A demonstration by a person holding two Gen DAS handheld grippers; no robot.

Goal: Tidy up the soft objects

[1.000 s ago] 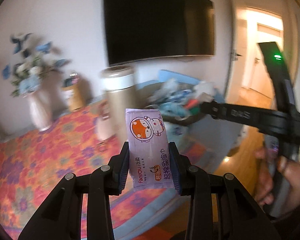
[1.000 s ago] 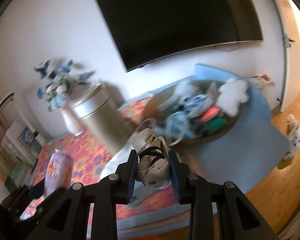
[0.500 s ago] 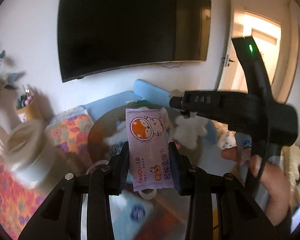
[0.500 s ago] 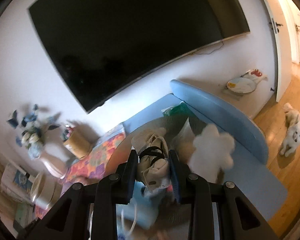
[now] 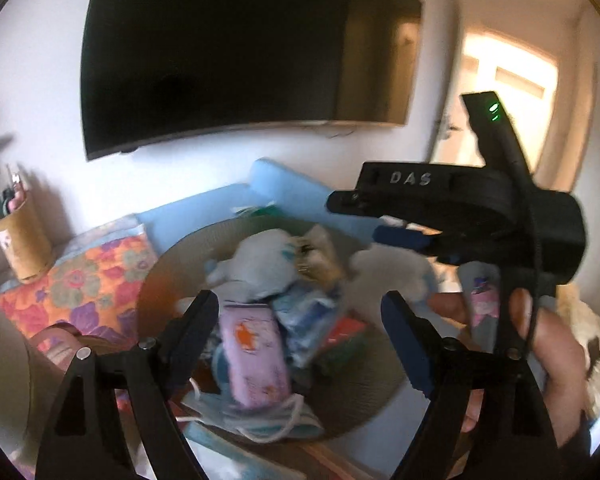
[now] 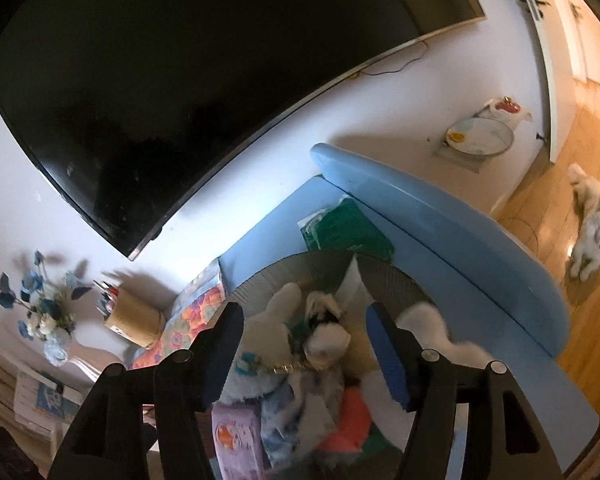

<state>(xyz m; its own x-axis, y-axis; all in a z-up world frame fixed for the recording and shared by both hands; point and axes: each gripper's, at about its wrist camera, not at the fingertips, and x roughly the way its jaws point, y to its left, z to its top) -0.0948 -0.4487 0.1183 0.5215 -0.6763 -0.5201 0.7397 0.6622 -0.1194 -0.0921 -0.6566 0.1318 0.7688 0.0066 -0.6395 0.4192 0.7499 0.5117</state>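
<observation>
Both of your tools stand released, with nothing between the fingers. In the left wrist view your left tool (image 5: 300, 320) has its jaws spread wide over the round basket (image 5: 172, 264) at the centre of the frame. The purple wipes pack (image 5: 256, 356) lies in the pile there, low centre, clear of both fingers; motion blur smears its print. Your right tool (image 5: 384, 232) crosses the right of that frame, seen side-on, with your right hand (image 5: 548, 344) on its handle, partly cut off at the lower right edge.

In the right wrist view your right tool (image 6: 304, 336) is likewise spread over the basket (image 6: 388, 276), whose near half is hidden behind the fingers. The beige cloth bundle with a black strap (image 6: 324, 332) rests among the soft items between the jaws but apart from them. The wipes pack (image 6: 236, 436) shows at lower centre, its bottom cut off by the tool body. The white plush pieces, blue fabric and orange item around it are too blurred to name with certainty.

The basket sits on a blue mat (image 6: 460, 240). A white dog (image 6: 592, 232) lies on the floor at right.
</observation>
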